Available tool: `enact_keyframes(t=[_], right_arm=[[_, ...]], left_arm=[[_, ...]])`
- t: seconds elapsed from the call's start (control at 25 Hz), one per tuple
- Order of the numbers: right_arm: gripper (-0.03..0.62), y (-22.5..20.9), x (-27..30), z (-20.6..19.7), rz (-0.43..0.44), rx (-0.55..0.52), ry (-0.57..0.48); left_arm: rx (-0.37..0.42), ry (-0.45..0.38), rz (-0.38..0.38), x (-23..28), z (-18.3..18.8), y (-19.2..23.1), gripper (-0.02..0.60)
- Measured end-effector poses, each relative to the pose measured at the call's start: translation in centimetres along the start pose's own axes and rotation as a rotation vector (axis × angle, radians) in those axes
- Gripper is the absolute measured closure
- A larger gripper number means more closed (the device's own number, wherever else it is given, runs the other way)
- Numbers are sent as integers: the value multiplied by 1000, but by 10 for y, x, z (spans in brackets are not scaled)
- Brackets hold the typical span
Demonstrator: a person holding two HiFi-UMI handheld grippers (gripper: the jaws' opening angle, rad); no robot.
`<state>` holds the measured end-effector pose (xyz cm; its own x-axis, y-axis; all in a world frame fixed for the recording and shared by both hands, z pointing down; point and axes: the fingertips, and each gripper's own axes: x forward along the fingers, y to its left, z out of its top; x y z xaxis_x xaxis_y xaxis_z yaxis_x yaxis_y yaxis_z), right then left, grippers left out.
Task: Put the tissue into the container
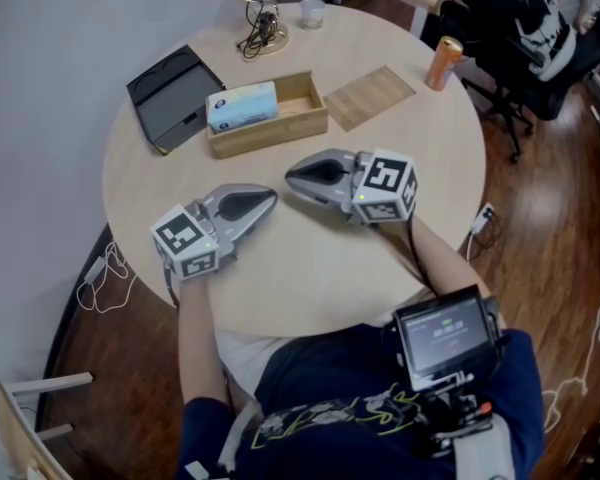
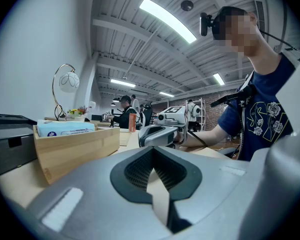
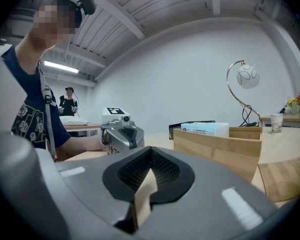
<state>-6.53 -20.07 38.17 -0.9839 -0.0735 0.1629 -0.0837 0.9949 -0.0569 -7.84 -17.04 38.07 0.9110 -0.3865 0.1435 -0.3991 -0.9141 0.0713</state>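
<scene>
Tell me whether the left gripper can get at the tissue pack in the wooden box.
Probably yes. Only bare table lies between the left gripper and the open-topped wooden box, and the tissue pack rises above its rim. The shut jaws must open first.

I see a smooth, matt, pale wood table. The box is bare light wood, and the tissue pack has shiny plastic wrap. The left gripper and right gripper are matt grey plastic, their jaws lined black and ribbed.
</scene>
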Motion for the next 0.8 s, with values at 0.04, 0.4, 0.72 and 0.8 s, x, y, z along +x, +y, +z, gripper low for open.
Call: enact_keyframes(t=[0.04,0.4,0.72,0.8], right_arm=[[594,1,0,0,6,0,0],[594,5,0,0,35,-5,7],[594,5,1,1,34,0,7],[594,4,1,1,30,4,11]], left_arm=[[0,0,0,0,0,0,577],[0,1,0,0,1,0,577],[5,0,-15,1,2,-3,577],[5,2,-16,2,2,-3,577]])
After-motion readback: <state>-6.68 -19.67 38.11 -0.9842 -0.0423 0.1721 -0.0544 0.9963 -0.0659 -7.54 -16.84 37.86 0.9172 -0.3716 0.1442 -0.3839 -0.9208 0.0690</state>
